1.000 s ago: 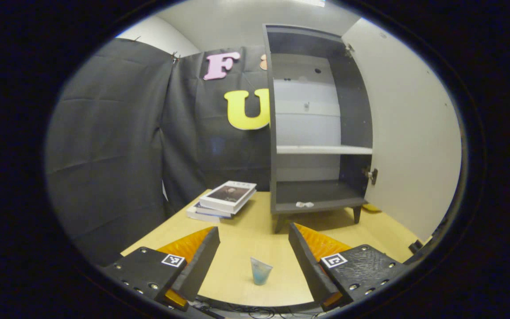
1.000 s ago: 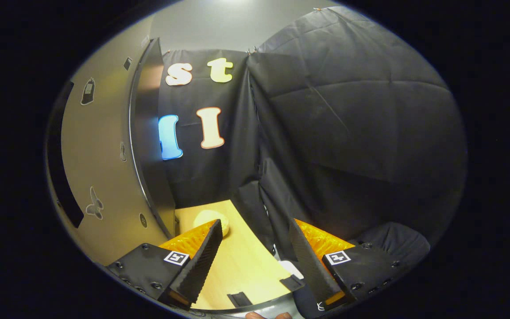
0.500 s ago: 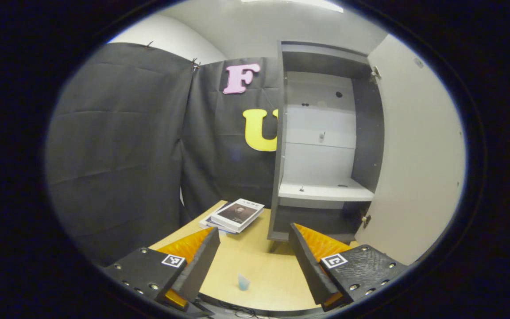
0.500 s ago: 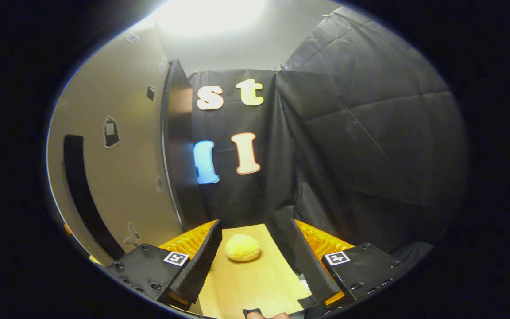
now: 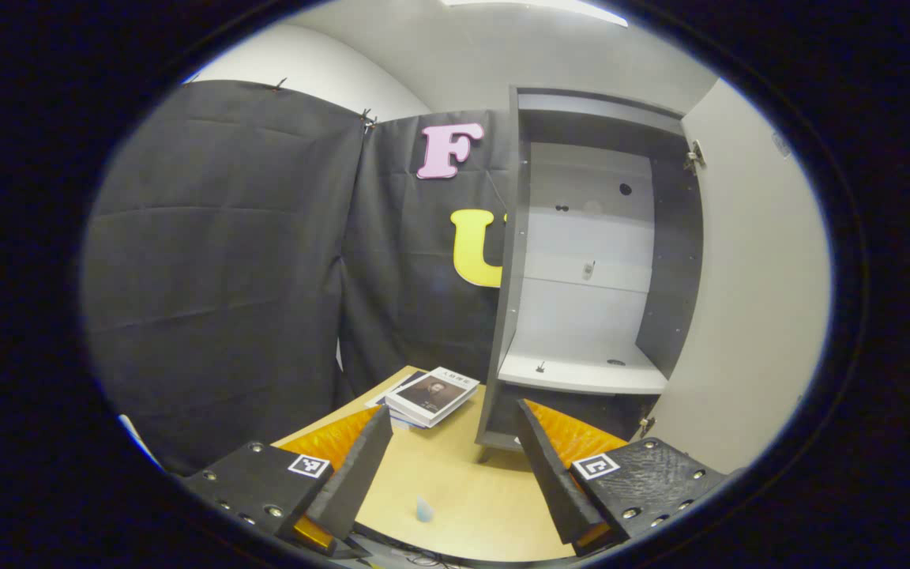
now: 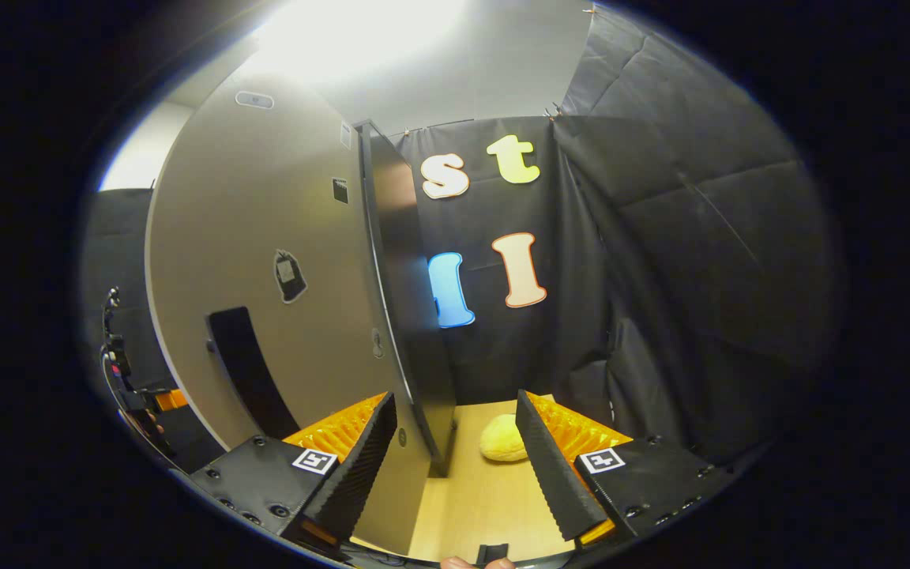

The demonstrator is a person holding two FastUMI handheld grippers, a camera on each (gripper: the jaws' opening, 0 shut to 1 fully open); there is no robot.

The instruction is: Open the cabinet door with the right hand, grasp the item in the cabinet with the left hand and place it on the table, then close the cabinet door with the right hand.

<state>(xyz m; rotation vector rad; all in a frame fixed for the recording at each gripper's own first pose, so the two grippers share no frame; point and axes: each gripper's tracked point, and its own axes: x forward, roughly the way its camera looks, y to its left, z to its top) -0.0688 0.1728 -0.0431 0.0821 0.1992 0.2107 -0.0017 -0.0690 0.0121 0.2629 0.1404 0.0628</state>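
The cabinet [image 5: 581, 300] stands on the tabletop [image 5: 463, 498] with its door [image 5: 747, 300] swung wide to the right; a white shelf [image 5: 581, 373] crosses its inside; left of the cabinet's foot lies a stack of books [image 5: 430, 395]; in front of the cabinet, at the tabletop's near edge, stands the small pale-blue tube [image 5: 423, 509], upright with its long axis vertical and narrower end up; the left tongs [image 5: 447, 474] hang open above it, gripping nothing; in the right gripper view the right tongs [image 6: 455, 466] are spread open and empty, the door's edge [image 6: 392, 316] between the fingers, the cabinet's dark side [image 6: 415, 316] just behind it; right of the cabinet lies a yellow rounded thing [image 6: 502, 439].
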